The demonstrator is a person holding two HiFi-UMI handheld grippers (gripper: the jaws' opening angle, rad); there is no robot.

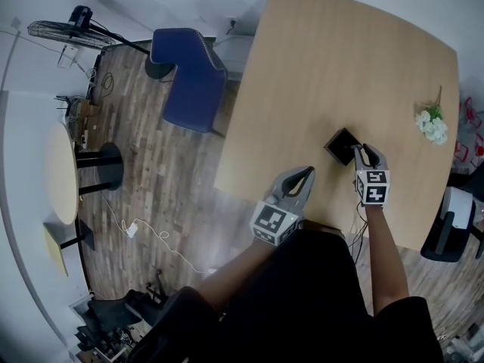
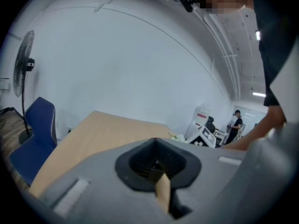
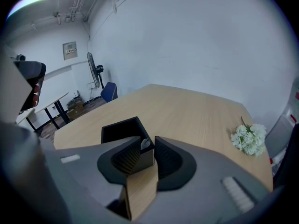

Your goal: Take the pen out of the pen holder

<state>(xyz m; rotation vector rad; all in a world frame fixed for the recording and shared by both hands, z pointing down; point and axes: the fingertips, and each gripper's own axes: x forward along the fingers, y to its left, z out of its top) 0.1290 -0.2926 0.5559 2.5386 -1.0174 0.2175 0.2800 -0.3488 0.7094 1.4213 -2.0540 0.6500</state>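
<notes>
Black pen holder (image 3: pixel 117 132), pen (image 3: pixel 145 143) inside corner

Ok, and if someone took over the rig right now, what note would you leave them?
Left hand-held gripper: shut, empty, over the table's near edge.
Right hand-held gripper: open, jaws either side of the pen's top at the holder's near corner, not closed on it.
Holder stands on the table, pen inside.
Done: the approach.
Left: close on the pen and lift it out.
</notes>
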